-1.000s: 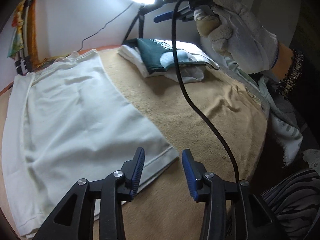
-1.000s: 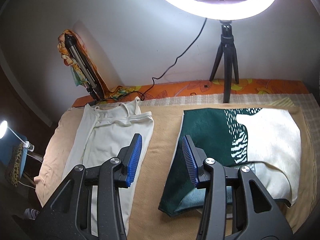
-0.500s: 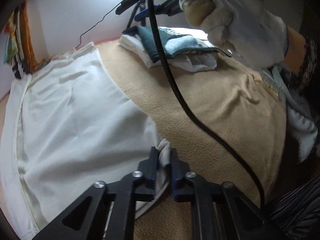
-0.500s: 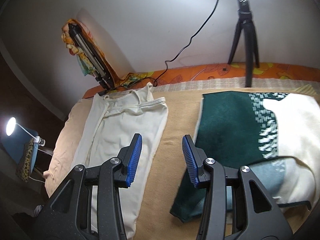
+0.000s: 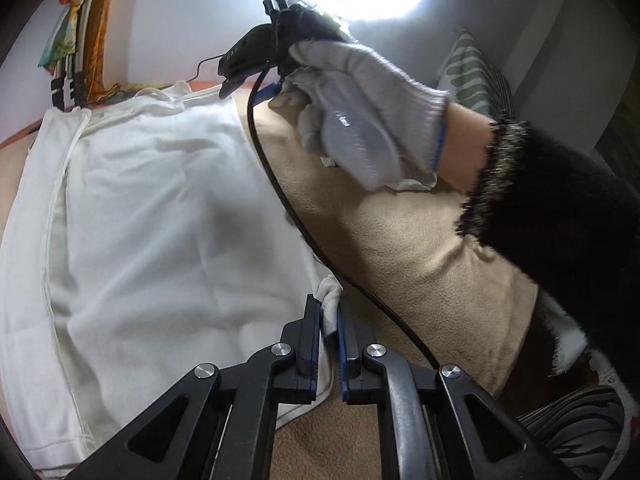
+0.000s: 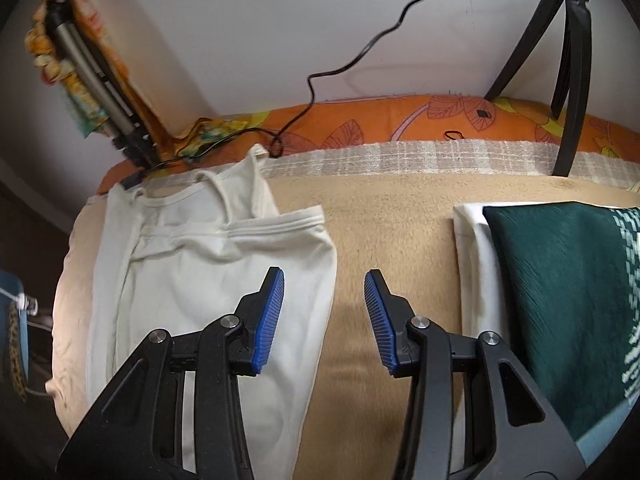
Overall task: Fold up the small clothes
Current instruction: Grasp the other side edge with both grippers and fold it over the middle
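Note:
A white sleeveless top (image 5: 152, 216) lies flat on the tan blanket (image 5: 404, 248); it also shows in the right wrist view (image 6: 200, 280), straps toward the wall. My left gripper (image 5: 329, 322) is shut on the top's near right hem corner (image 5: 329, 292), which bunches up between the blue pads. My right gripper (image 6: 324, 312) is open and empty, hovering above the top's right edge near its upper part. In the left wrist view the gloved hand (image 5: 352, 108) holds that right gripper above the blanket.
A folded stack with a dark green and white garment (image 6: 560, 300) lies on the right of the blanket. A ring-light tripod (image 6: 568, 60) stands at the back right, its cable (image 6: 360, 52) along the wall. A folded tripod (image 6: 92, 80) leans at the back left.
My left gripper moved in and shut on the top's hem corner. My right gripper moved left and lower, from over the green stack toward the white top's right edge.

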Action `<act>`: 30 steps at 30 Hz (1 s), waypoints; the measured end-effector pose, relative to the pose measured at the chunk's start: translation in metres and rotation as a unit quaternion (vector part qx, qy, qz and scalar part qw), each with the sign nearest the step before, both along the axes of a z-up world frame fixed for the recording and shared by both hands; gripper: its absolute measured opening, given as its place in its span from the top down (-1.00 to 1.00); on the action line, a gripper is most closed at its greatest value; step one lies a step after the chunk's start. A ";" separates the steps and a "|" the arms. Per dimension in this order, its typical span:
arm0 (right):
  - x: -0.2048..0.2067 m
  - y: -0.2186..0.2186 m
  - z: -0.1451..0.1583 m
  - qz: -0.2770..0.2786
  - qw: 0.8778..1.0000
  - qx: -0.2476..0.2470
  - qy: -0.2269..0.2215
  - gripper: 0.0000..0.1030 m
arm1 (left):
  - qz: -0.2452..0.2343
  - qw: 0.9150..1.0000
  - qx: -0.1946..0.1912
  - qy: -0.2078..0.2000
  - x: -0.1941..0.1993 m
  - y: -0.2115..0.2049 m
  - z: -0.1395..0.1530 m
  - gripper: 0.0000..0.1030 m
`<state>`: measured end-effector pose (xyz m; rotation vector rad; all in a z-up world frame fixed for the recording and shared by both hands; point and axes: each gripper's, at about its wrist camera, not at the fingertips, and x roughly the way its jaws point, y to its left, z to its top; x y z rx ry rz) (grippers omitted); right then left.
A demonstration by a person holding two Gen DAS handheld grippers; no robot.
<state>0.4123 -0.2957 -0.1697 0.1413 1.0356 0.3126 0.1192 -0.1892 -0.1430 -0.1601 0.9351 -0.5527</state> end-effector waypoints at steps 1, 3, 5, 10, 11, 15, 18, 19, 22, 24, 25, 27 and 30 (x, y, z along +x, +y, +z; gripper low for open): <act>0.005 0.001 -0.003 -0.004 1.000 0.001 0.001 0.14 | 0.002 1.000 -0.003 0.002 0.000 0.002 0.000 0.92; 0.011 0.002 -0.007 -0.005 1.000 0.010 0.006 0.15 | 0.006 1.000 -0.008 0.003 0.000 0.004 0.001 0.92; 0.014 0.005 -0.006 -0.002 1.000 0.016 0.008 0.71 | 0.009 1.000 -0.013 0.005 0.000 0.004 0.002 0.92; 0.010 0.019 0.013 0.010 1.000 0.007 -0.008 0.90 | 0.019 0.999 -0.033 0.016 -0.001 0.017 0.003 0.92; 0.008 0.023 0.018 0.013 1.000 0.001 -0.011 0.91 | 0.022 0.999 -0.038 0.017 -0.001 0.021 0.004 0.92; 0.002 0.041 0.038 0.015 1.000 -0.012 -0.017 0.93 | 0.036 0.998 -0.054 0.021 -0.006 0.040 0.009 0.92; -0.003 0.057 0.051 0.019 1.000 -0.009 -0.019 0.93 | 0.052 0.996 -0.067 0.027 -0.010 0.057 0.010 0.92; -0.005 0.063 0.054 0.022 1.000 -0.010 -0.020 0.93 | 0.057 0.995 -0.071 0.030 -0.011 0.063 0.009 0.92; -0.007 0.085 0.061 0.032 0.999 -0.017 -0.022 0.93 | 0.069 0.994 -0.075 0.035 -0.014 0.078 0.009 0.92; -0.006 0.099 0.062 0.040 0.999 -0.022 -0.023 0.93 | 0.076 0.993 -0.075 0.040 -0.017 0.086 0.007 0.92; -0.005 0.108 0.061 0.044 0.998 -0.026 -0.023 0.93 | 0.080 0.993 -0.076 0.044 -0.018 0.091 0.005 0.92; -0.003 0.122 0.056 0.051 0.998 -0.033 -0.020 0.93 | 0.090 0.991 -0.078 0.056 -0.020 0.100 -0.001 0.92; 0.000 0.144 0.045 0.062 0.997 -0.046 -0.013 0.93 | 0.099 0.989 -0.081 0.075 -0.021 0.108 -0.010 0.92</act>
